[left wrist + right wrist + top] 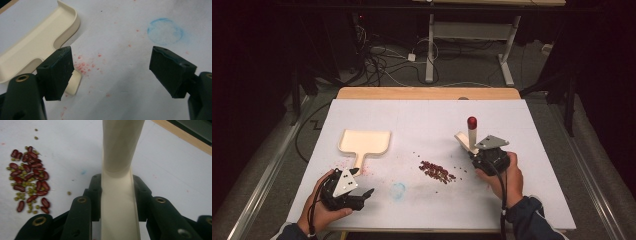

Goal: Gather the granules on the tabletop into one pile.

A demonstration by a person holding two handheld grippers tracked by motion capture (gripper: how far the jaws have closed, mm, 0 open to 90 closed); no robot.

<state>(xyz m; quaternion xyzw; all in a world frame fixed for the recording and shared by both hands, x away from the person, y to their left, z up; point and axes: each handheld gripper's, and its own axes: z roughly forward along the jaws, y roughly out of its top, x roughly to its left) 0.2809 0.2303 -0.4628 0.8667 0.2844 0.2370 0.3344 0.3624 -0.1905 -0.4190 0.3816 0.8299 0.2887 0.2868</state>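
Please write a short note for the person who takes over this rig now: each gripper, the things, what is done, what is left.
Left gripper: open, low over the dustpan handle end.
Right gripper: shut on the brush handle, brush upright, right of the beans.
Beans: a pile of red and green ones mid-table, a few scattered.
Done: brush picked up.
Left, probably: grasp dustpan, sweep beans in.

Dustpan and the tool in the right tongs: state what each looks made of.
Dustpan: probably moulded plastic, cream, smooth with a faint sheen; its rounded rim and one-piece handle suggest moulding. Tool gripped in the right tongs: the same cream, smooth look, likely plastic too; its red cap is glossy, material unclear.
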